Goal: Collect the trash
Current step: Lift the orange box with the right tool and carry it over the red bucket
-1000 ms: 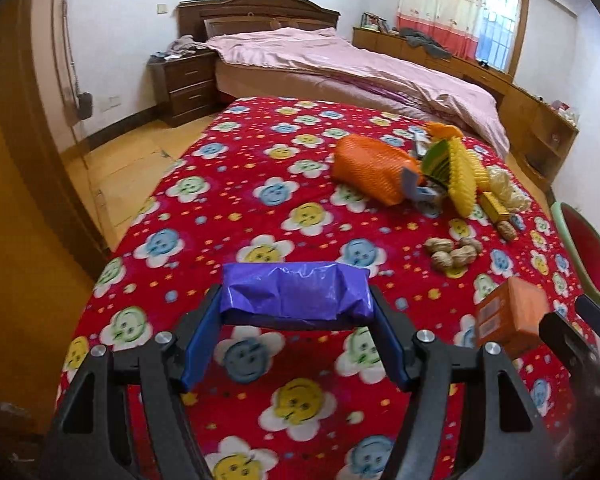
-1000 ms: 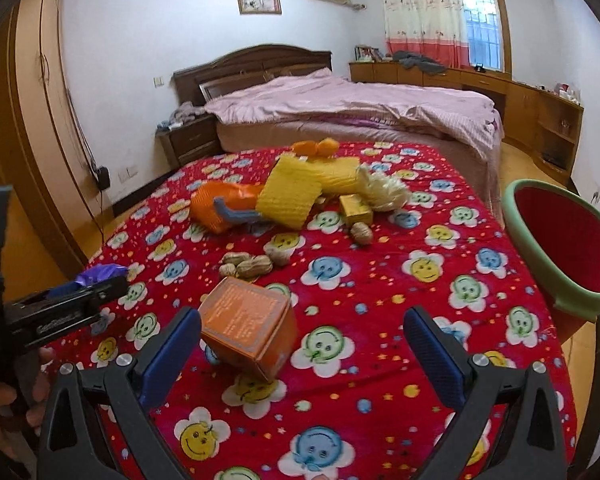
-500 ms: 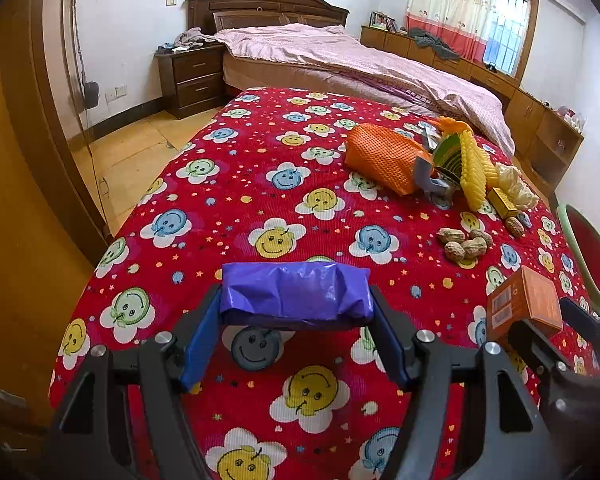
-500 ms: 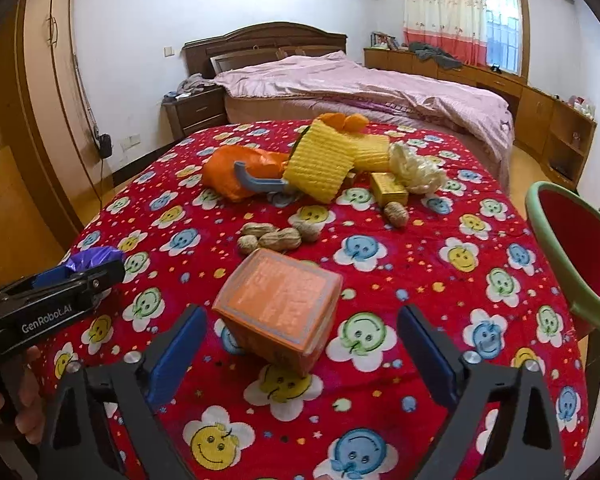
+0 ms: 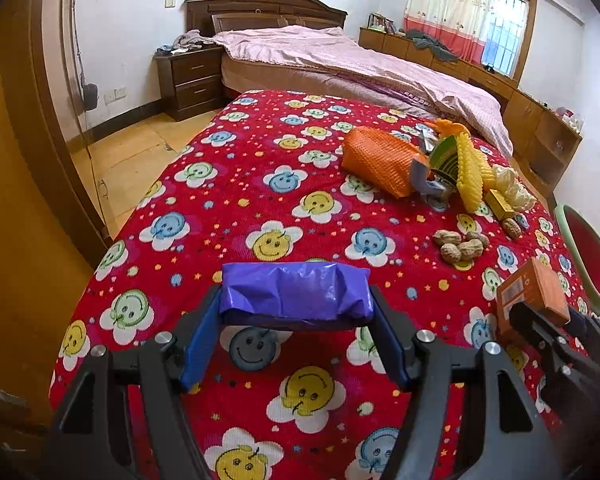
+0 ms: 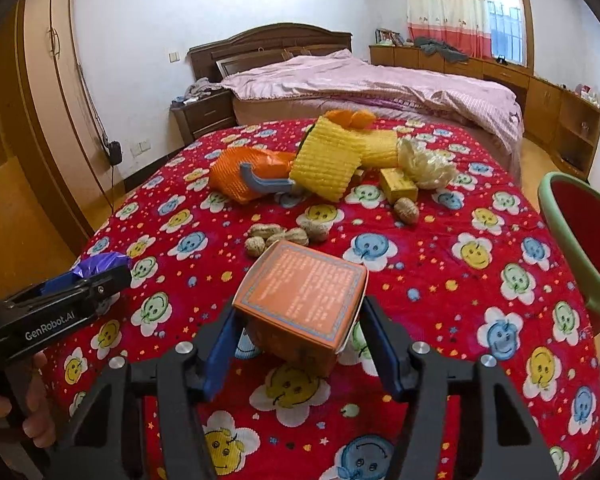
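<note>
A: What changed?
B: The right gripper (image 6: pixel 300 344), spread wide a moment ago, now clamps the orange box (image 6: pixel 302 300) near the table's front edge; the left gripper (image 5: pixel 296 340) still pinches the purple bag (image 5: pixel 296 294).
A: Meaning?
B: One piece likely secured; peanuts (image 6: pixel 280 236) and wrappers (image 6: pixel 328 160) wait farther back.

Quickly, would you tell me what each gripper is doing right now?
Left gripper: closed on the purple bag.
Right gripper: closed on the orange box.
</note>
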Action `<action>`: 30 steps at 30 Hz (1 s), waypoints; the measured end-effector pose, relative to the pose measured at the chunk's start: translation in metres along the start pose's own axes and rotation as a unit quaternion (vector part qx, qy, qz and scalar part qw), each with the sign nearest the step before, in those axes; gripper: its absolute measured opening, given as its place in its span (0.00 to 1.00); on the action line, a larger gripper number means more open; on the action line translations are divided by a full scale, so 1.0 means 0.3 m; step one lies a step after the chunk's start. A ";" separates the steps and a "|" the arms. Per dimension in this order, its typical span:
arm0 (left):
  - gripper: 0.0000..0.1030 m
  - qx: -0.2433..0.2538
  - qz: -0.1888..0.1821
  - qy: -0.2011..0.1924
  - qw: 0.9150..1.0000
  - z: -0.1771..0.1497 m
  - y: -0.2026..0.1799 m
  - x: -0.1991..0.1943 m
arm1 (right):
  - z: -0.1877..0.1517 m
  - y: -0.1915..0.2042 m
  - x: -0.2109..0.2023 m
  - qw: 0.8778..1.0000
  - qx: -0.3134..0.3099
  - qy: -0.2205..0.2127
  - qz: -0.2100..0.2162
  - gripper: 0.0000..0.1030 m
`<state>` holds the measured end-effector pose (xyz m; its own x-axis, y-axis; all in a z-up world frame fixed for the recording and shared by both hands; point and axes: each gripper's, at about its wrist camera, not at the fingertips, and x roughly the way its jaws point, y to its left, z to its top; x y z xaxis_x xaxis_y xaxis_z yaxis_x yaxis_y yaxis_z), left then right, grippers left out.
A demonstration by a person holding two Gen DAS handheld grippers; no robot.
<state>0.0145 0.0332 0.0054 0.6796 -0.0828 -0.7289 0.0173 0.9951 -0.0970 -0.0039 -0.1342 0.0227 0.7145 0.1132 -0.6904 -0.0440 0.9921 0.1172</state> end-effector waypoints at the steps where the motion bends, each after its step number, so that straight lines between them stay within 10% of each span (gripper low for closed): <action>1: 0.68 0.002 -0.001 -0.002 1.000 0.008 -0.004 -0.001 | 0.005 -0.003 -0.007 1.000 -0.001 -0.004 -0.002 0.60; 20: 0.68 0.095 -0.082 -0.026 0.992 0.276 -0.232 0.048 | 0.227 -0.154 -0.095 0.995 0.063 -0.051 -0.061 0.60; 30: 0.68 0.181 -0.161 -0.021 0.970 0.400 -0.454 0.089 | 0.315 -0.315 -0.109 0.980 0.121 -0.047 -0.152 0.60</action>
<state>0.1182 -0.0981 0.0805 0.6247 -0.3982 -0.6717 0.4853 0.8719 -0.0655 0.0427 -0.2367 0.1018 0.7306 -0.2013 -0.6525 0.3388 0.9365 0.0905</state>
